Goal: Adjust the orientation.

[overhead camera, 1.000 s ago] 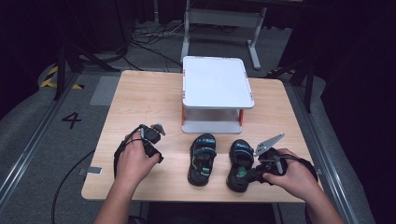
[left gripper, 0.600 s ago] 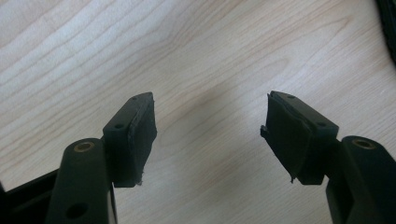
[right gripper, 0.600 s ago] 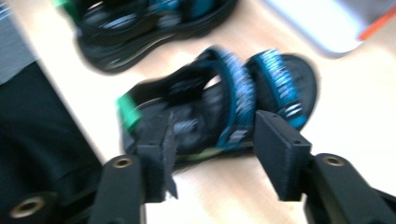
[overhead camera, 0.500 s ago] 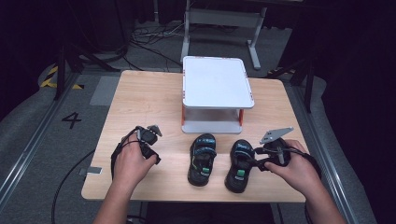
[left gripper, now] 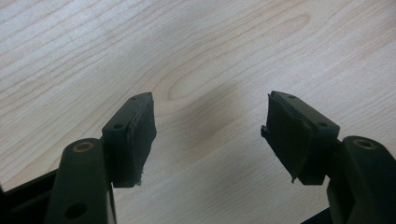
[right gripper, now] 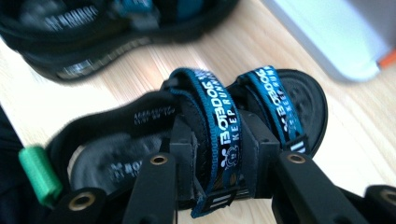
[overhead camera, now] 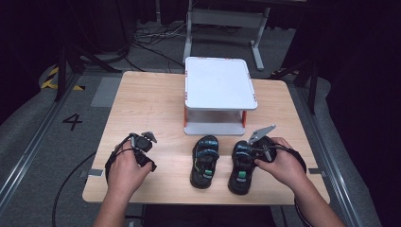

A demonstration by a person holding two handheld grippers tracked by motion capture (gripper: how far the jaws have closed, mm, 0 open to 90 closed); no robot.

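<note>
Item: my right gripper (right gripper: 215,154), held in my right hand (overhead camera: 283,165) at the near right of the wooden table (overhead camera: 151,109). Jaws closed on the blue strap (right gripper: 218,135) of the right sandal (overhead camera: 243,163), one jaw on each side of the strap; white lettering on the strap reads "KEEP RUNN". Grey three-cornered plate (overhead camera: 261,133) on top of this gripper, tilted upward.

Item: right sandal, black sole, two blue straps, green tab (right gripper: 39,175) at the heel end. Lies near the table's front edge, toe toward the shelf.

Item: left sandal (overhead camera: 205,161), same make, just beside the right one and apart from it, flat on the table.

Item: my left gripper (left gripper: 210,135), held in my left hand (overhead camera: 125,168) at the near left of the table, well apart from both sandals. Jaws spread wide over bare wood, nothing between them.

Item: white two-tier shelf (overhead camera: 220,90) with orange posts, at the table's middle, just beyond the sandals
</note>
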